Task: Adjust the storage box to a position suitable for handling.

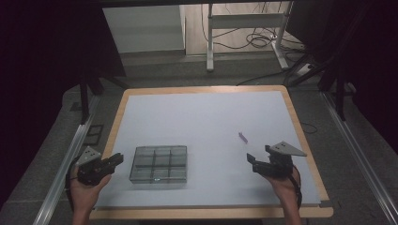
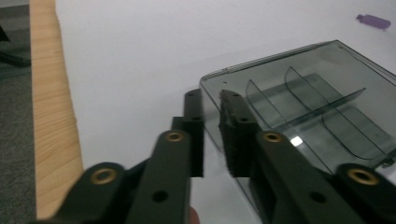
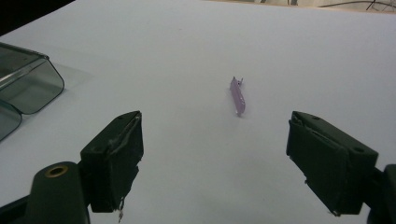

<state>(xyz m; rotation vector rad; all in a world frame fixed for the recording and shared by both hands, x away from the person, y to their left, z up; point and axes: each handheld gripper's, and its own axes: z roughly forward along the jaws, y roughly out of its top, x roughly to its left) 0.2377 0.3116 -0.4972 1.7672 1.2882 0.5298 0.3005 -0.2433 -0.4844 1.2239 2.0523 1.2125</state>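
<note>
Your left gripper [image 2: 212,133] sits at the near left corner of the desk [image 1: 117,117], its jaws drawn almost together with only a thin slit between them. Nothing is caught in that slit. In the left gripper view the tips stand just at the near corner of the smoky clear compartment box [image 2: 317,107], one jaw overlapping the box's wall in the picture; whether it touches the wall you cannot tell from here. From above, the left gripper [image 1: 115,161] is just beside the box [image 1: 158,164], pointing toward its left side.

Your right gripper [image 3: 215,158] holds its jaws wide apart and empty. The small purple piece [image 3: 237,96] lies flat on the white sheet ahead of them, roughly on the midline between the two jaws and clear of both. In the high view the purple piece [image 1: 243,137] lies just beyond the right gripper [image 1: 251,159], slightly to its left, and well apart from the box. It also shows at the far corner of the left gripper view [image 2: 373,21].
</note>
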